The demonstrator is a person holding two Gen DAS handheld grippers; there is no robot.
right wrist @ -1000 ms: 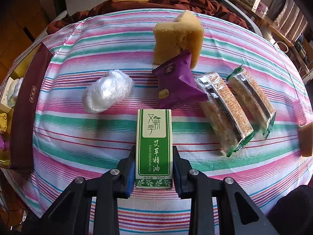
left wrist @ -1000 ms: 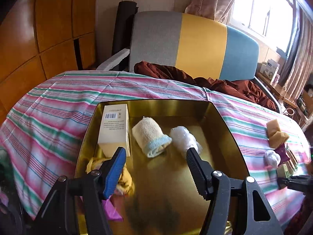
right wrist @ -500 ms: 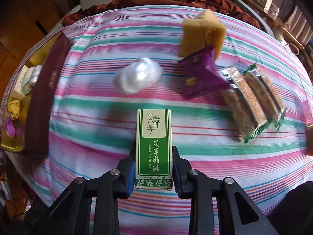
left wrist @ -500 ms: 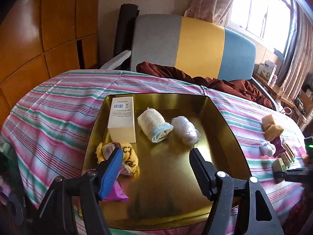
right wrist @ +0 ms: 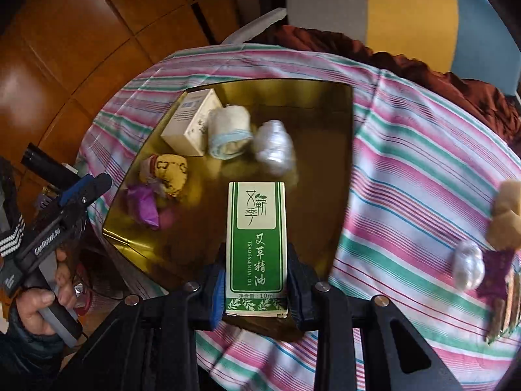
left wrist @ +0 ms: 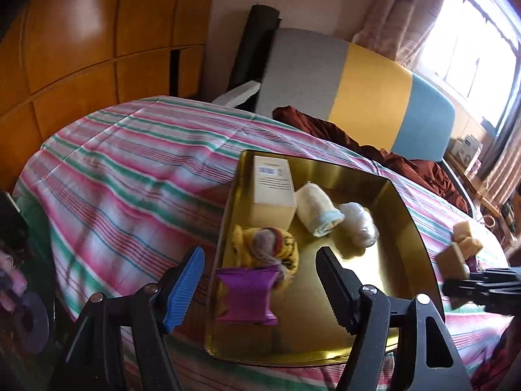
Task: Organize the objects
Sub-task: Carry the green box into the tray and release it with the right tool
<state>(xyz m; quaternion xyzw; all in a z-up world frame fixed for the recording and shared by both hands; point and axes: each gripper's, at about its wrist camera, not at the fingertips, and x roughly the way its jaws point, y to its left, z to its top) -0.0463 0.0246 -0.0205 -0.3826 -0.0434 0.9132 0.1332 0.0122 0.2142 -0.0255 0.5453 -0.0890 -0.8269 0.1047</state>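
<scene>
Right gripper (right wrist: 255, 288) clamped on the green essential-oil box (right wrist: 256, 247), low centre of the right wrist view, hanging over the near part of the gold tray (right wrist: 338, 104). Left gripper (left wrist: 259, 285) spread wide and holding nothing, parked at the bottom of its own view over the tray's near-left edge. Best bet for a clean drop: aim for the bare patch right of the purple packet (right wrist: 143, 207) and yellow cloth bundle (right wrist: 164, 171), below the plastic wad (right wrist: 273, 146). Lower flat till touching the floor, then let go, so no bouncing into the white box (right wrist: 192, 122) or rolled towel (right wrist: 229, 133).
</scene>
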